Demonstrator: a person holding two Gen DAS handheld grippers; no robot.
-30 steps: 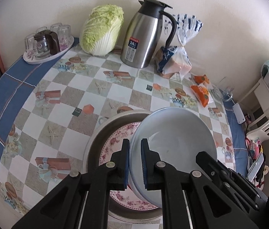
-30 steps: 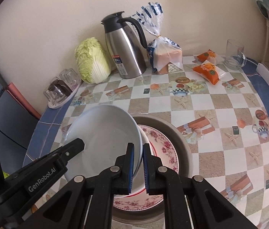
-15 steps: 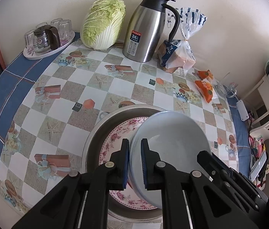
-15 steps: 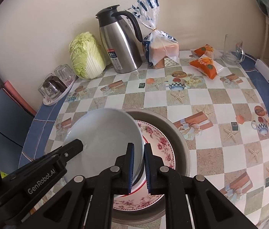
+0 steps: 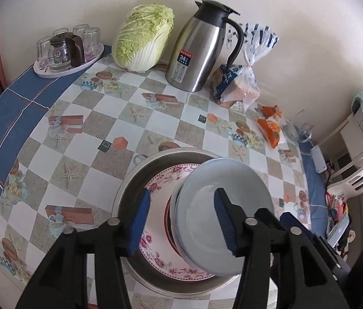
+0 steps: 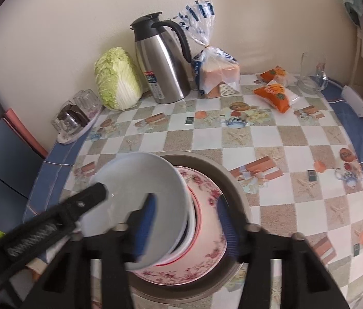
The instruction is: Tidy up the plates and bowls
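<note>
Two claws, the left claw [image 5: 181, 221] and the right claw [image 6: 185, 222], are opening, each straddling a rim of a pale blue bowl [image 5: 222, 216] without pressing it. The bowl sits tilted on a floral plate [image 5: 155, 237] inside a metal basin [image 5: 130, 180] on the checked tabletop [image 5: 83, 139].

Checkered table [image 5: 140, 128] carries basin [image 5: 140, 175], thermos [image 5: 199, 51], cabbage [image 5: 143, 43].

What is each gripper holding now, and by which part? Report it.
Nothing. The left gripper and right gripper are both opening, pads off the bowl rim; the bowl sits on the stack in the basin.
</note>
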